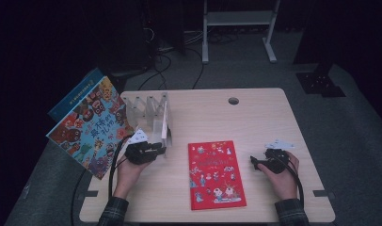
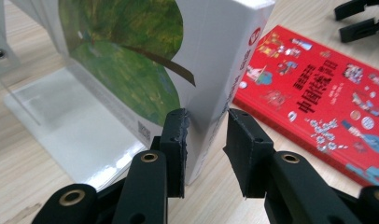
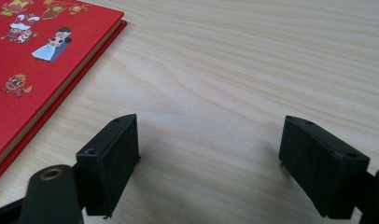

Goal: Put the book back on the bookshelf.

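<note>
Pale wooden table top (image 3: 253, 60), matt, fine grain. Glossy red hardcover picture book (image 2: 313, 98), smooth laminate. Upright white-and-green book (image 2: 145, 70), shiny paper cover. Clear plastic folding rack (image 1: 147, 106), slick and see-through. Matt black plastic left gripper (image 2: 206, 140), pads rough-edged; right gripper (image 3: 208, 163) likewise dull.

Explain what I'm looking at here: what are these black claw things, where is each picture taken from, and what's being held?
There is no robot arm. A person holds a hand-held gripper in each hand, each with two black jaws. The high view looks down on the table; the other two pictures come from cameras riding on each gripper.

A red book lies flat on the table. A white book stands in a clear rack, and colourful books lean at the left.

The left gripper has the white book's lower corner between its jaws. One pad touches the cover, but a gap shows at the other. The right gripper is open over bare wood and holds nothing.
</note>
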{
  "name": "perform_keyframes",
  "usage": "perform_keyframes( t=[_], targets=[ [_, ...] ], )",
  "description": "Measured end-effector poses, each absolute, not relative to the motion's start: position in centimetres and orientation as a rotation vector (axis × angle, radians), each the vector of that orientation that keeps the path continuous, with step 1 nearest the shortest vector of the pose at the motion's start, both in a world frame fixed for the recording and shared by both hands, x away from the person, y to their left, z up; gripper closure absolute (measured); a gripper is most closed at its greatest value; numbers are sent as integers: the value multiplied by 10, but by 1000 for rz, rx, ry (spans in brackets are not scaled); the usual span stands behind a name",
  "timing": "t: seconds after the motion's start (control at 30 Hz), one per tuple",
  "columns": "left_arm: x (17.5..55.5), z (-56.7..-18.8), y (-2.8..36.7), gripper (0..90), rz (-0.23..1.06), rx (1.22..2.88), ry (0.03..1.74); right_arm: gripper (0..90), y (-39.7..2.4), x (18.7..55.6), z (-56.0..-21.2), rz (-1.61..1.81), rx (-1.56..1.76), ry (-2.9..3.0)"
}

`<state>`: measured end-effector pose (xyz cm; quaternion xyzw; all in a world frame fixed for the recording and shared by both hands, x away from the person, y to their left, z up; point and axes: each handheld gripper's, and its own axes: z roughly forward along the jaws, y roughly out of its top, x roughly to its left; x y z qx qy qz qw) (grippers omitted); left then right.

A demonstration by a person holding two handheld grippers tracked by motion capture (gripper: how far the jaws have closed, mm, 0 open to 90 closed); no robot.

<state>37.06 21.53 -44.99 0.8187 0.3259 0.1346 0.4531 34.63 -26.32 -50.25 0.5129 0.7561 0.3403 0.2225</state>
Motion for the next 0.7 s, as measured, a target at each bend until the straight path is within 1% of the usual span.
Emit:
perform_keyframes(
  t=[0.17, 0.4, 0.5, 0.7],
  targets=[
    [371, -452, 216, 654, 337, 2040, 815, 187, -263, 346, -503, 940, 1417, 2088],
    [369, -451, 221, 593, 353, 2036, 810, 148, -263, 347, -503, 930, 1418, 2092],
    [369, -451, 221, 549, 354, 2038, 812, 133, -263, 347, -503, 927, 1423, 2093],
    [365, -451, 222, 418, 360, 2067, 789, 134, -263, 347, -503, 925, 1427, 2090]
  ],
)
